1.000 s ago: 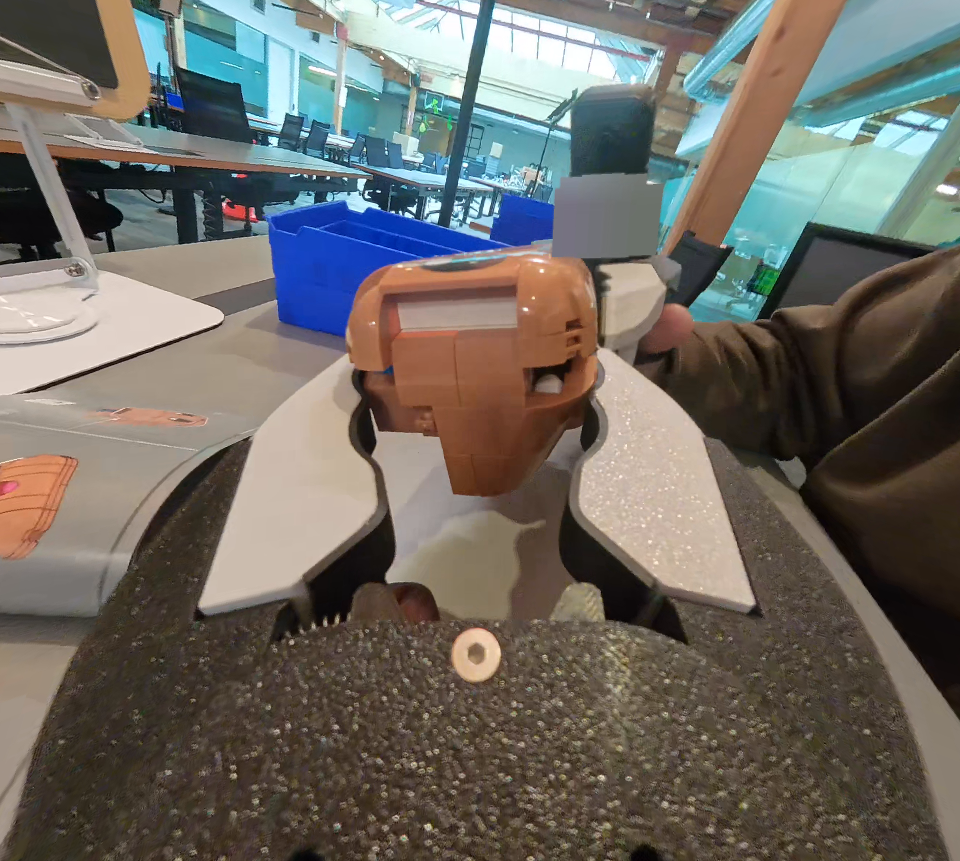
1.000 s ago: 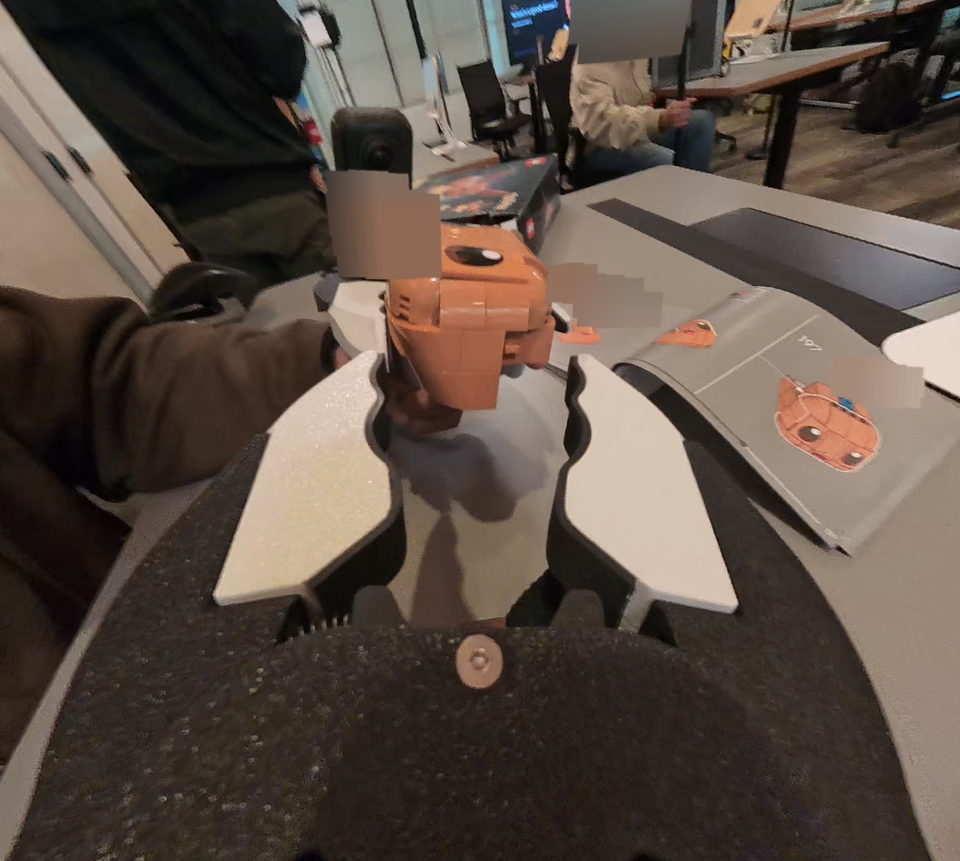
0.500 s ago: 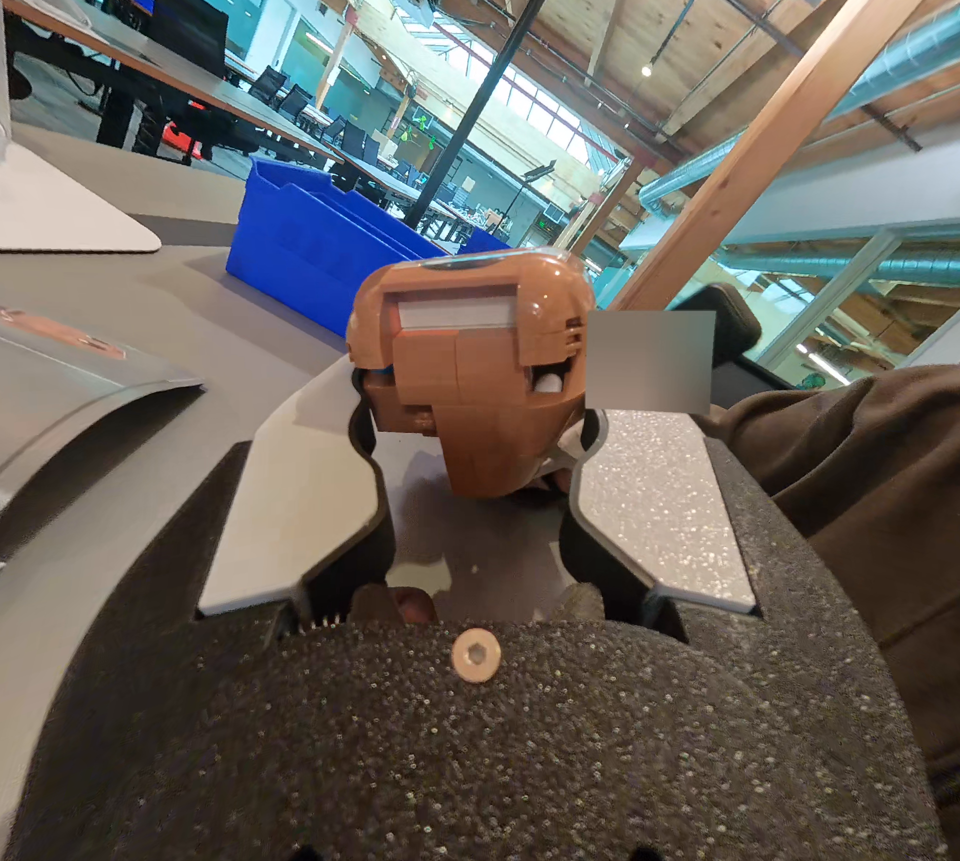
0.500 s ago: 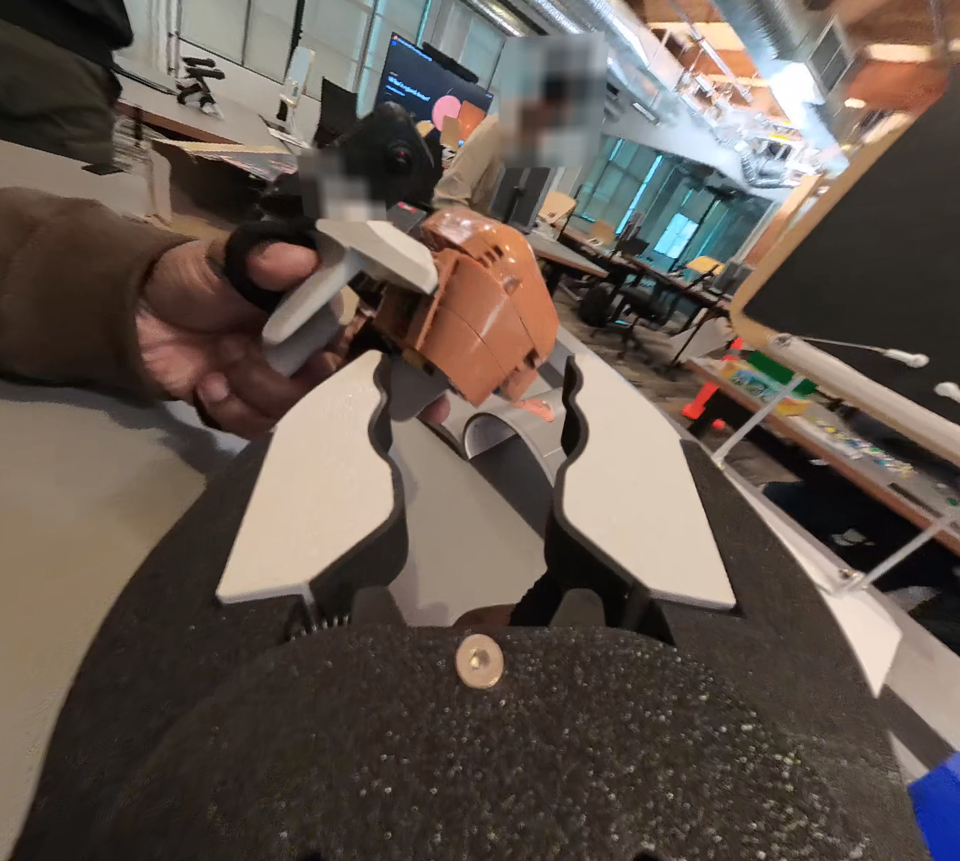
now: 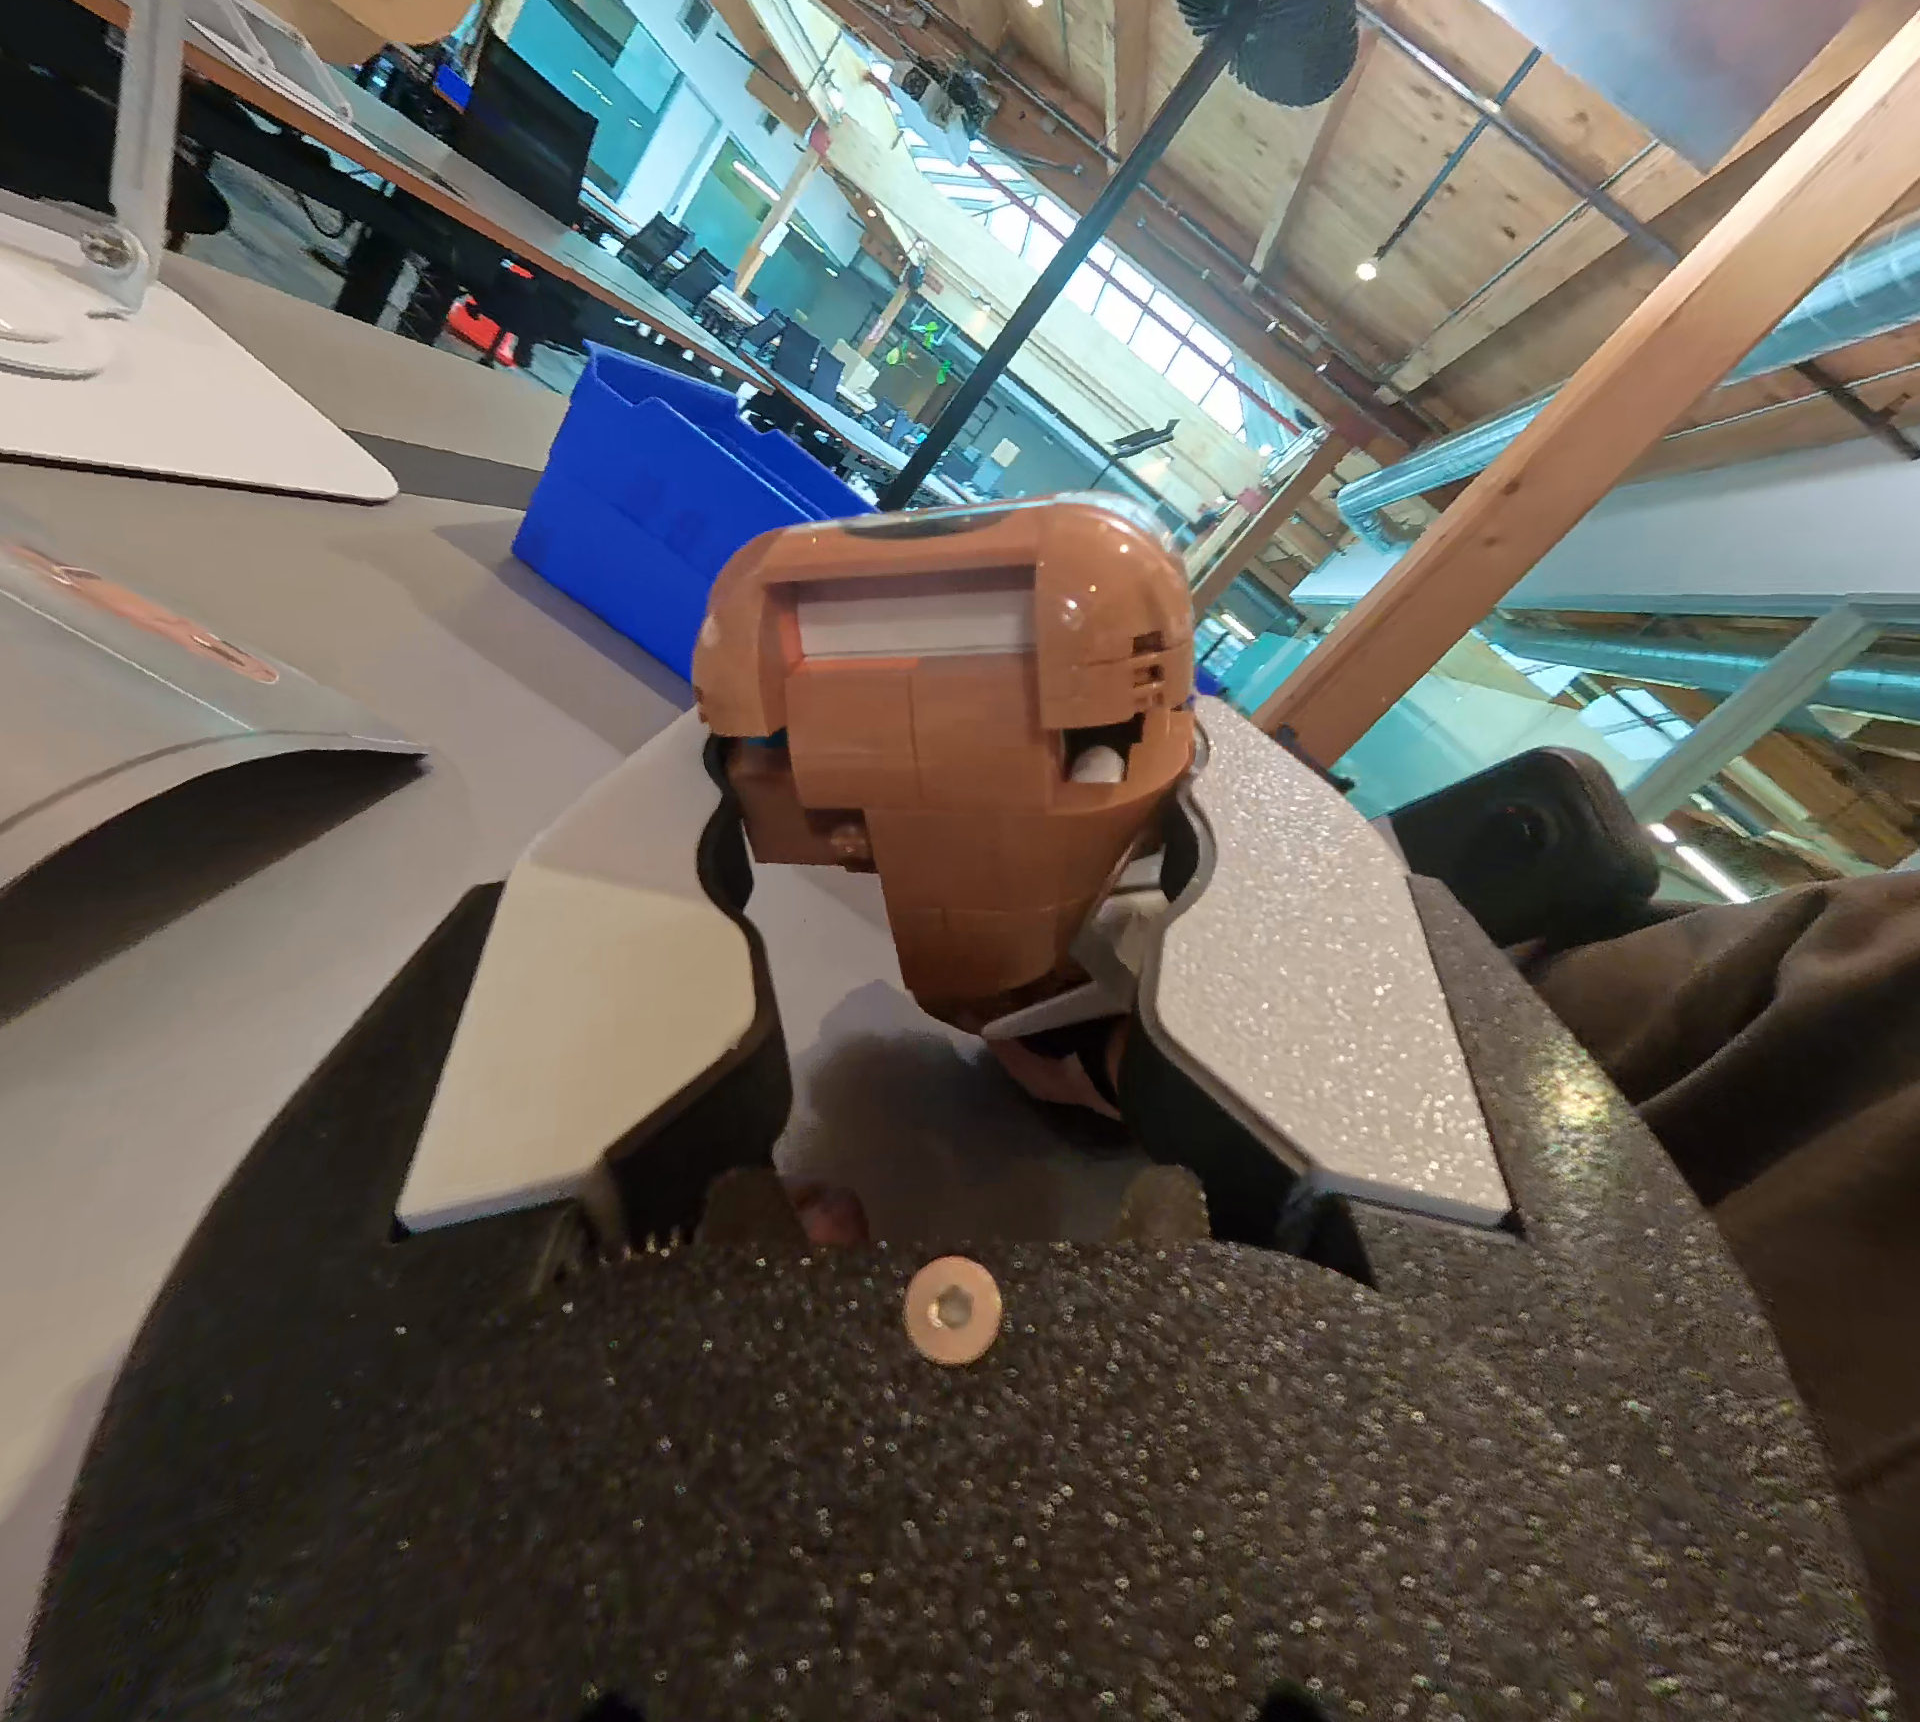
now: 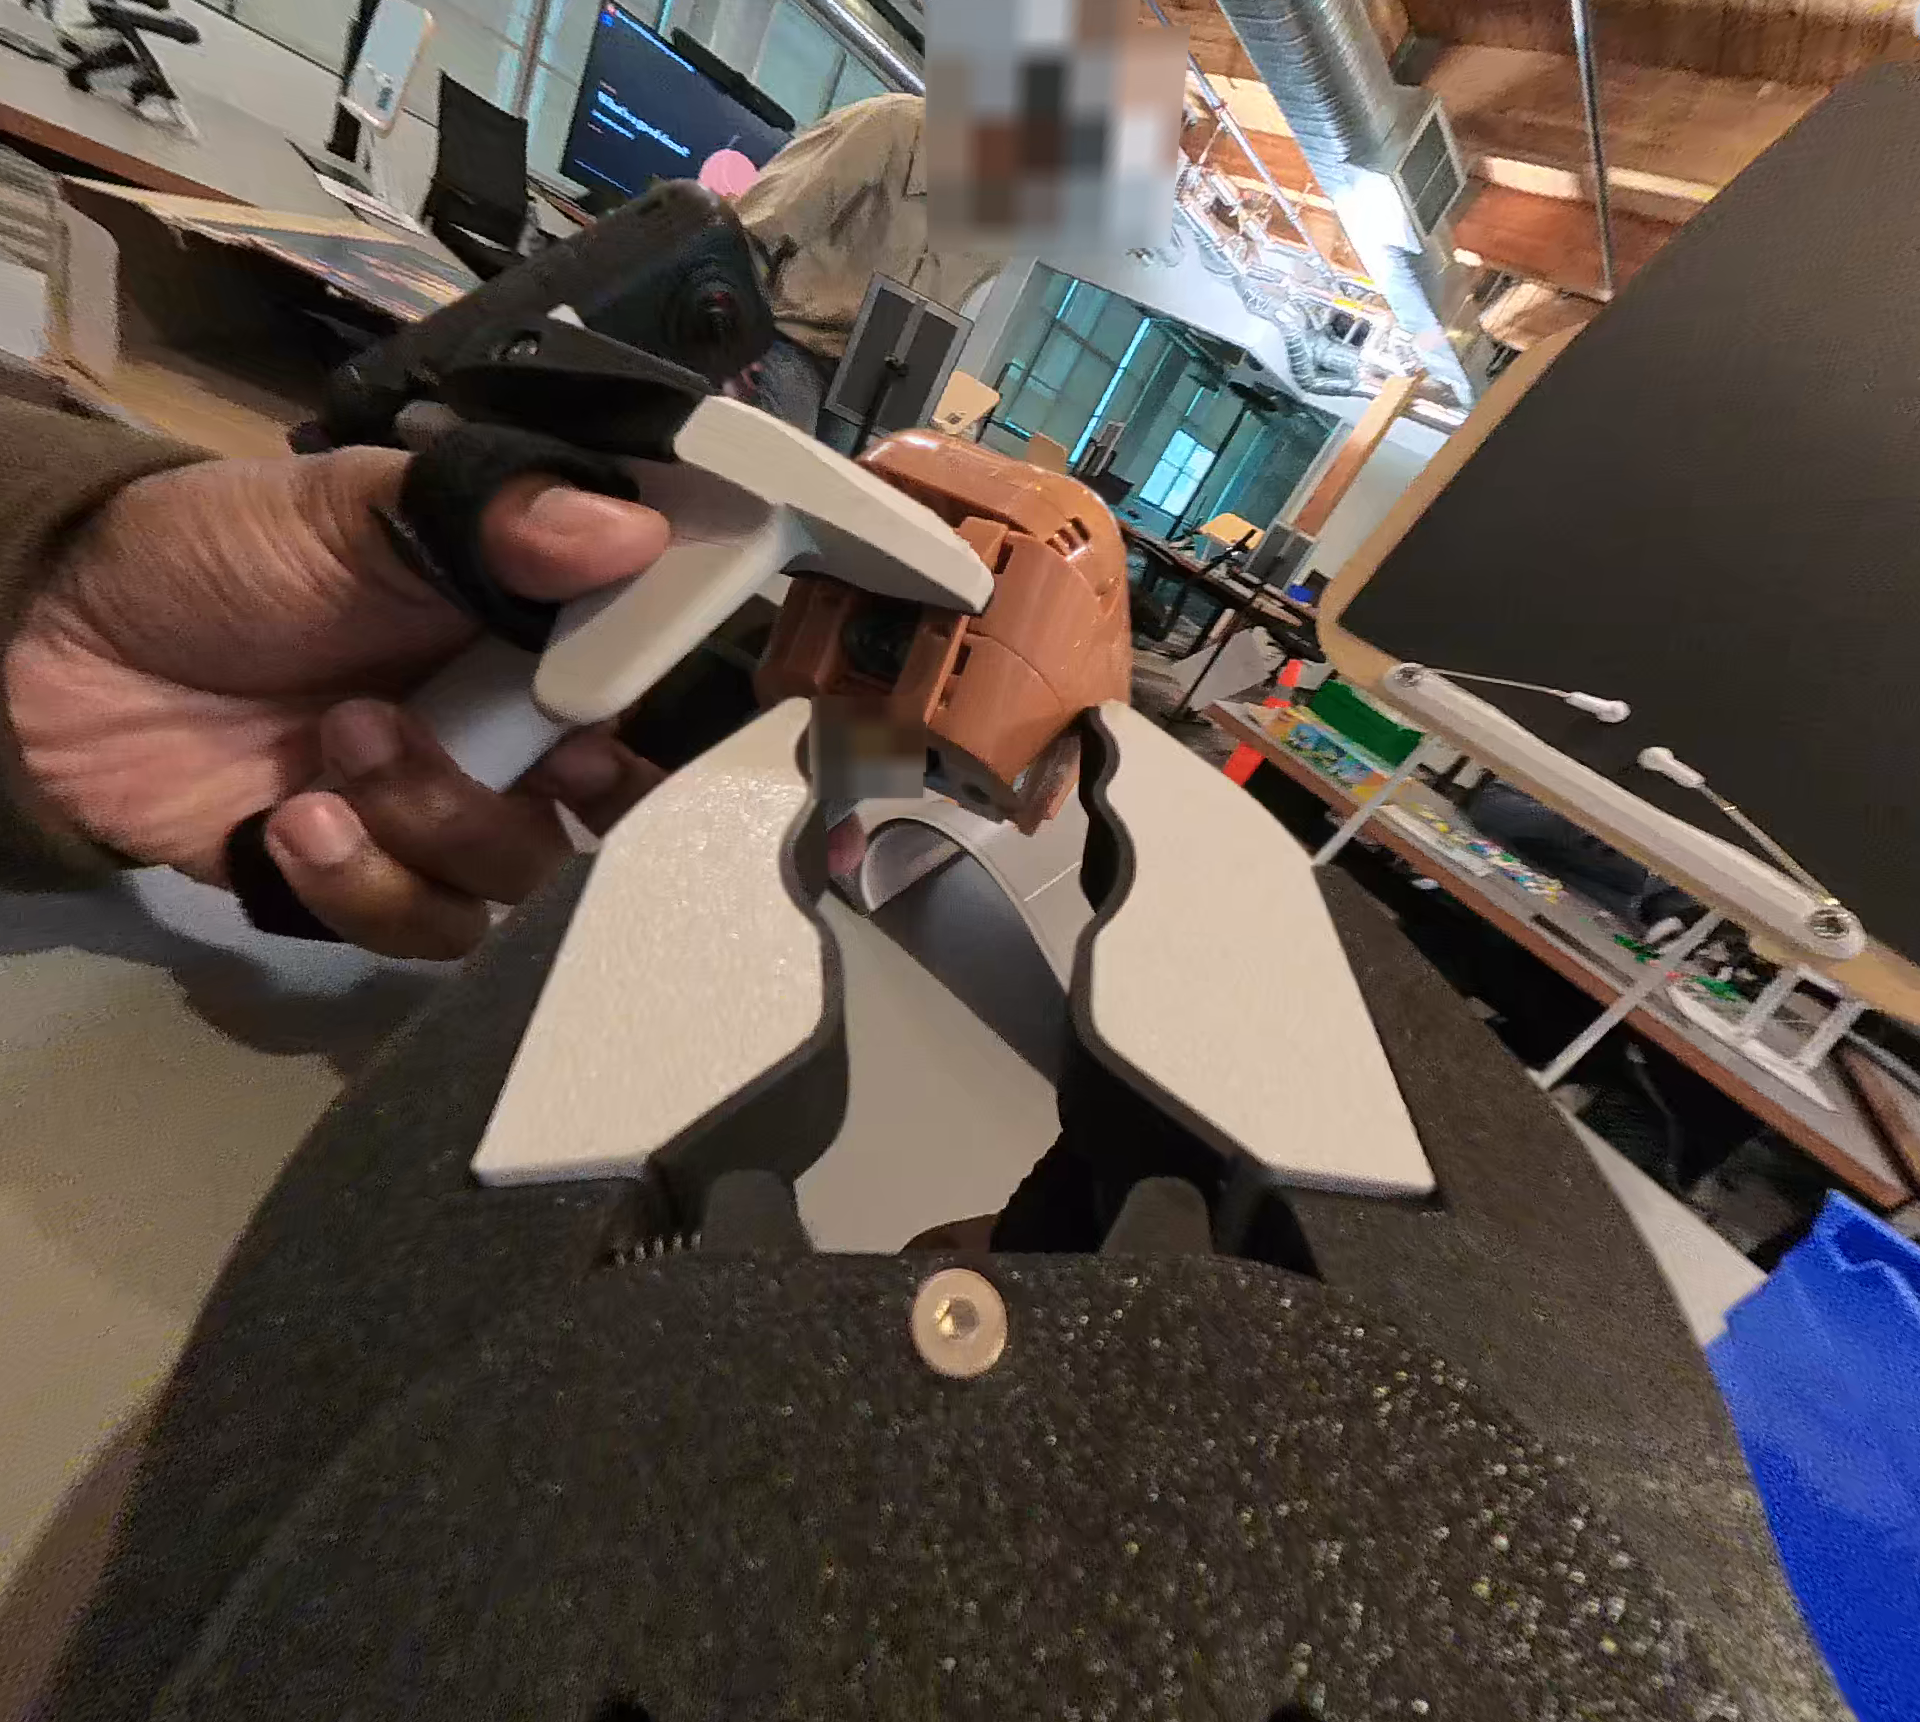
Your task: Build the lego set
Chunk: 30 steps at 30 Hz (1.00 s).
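Brown lego model (image 5: 951, 737) clamped, left hand-held gripper (image 5: 951, 799) tilted up

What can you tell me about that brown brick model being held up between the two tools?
The brown brick model is a rounded, partly built lump of glossy plastic bricks, domed on top and narrowing to a wedge below. A pale grey slot runs across one face, a small white piece sits in a recess, and something dark lies along its top. It is held up above the grey table, gripped between the left gripper's pale fingers. The right gripper is open close beneath it; whether that one touches it is unclear.
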{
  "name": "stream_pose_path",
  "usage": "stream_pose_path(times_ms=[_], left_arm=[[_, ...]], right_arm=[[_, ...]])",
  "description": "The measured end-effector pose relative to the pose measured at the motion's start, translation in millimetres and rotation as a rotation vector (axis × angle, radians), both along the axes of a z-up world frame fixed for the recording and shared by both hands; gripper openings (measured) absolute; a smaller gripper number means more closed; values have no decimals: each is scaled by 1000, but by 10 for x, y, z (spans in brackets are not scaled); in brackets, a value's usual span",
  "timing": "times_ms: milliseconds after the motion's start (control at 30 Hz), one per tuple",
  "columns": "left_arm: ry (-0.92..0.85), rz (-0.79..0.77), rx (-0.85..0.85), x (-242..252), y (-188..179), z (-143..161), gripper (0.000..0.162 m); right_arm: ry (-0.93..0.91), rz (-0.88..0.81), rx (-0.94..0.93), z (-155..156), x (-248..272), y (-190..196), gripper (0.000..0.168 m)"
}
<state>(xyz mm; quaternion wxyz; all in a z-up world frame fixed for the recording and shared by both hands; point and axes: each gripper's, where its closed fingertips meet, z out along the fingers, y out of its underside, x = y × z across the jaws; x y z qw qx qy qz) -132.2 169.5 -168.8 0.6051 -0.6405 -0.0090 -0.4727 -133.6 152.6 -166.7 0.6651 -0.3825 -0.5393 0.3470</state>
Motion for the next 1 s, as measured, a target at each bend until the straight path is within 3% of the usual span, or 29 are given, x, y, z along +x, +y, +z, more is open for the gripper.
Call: stream_pose_path(times_ms=[133, 300, 400, 467, 700, 1000], left_arm=[[96, 34, 10, -30, 8, -30, 79], [291, 60, 57, -22, 1, -87, 79], [391, 29, 106, 66, -33, -129, 79], [473, 9, 147, 136, -63, -162, 79], [610, -25, 224, 275, -131, -200, 79], [734, -40, 220, 310, -137, -297, 78]], right_arm=[[-47, 70, -63, -52, -8, -47, 56], [-44, 310, -312, 75, 158, 23, 61], [-127, 428, -499, 95, 84, 115, 85], [-190, 531, -576, 77, 58, 50, 90], [-288, 564, -508, -55, 84, -116, 71], [-343, 547, -388, -73, 124, -134, 70]])
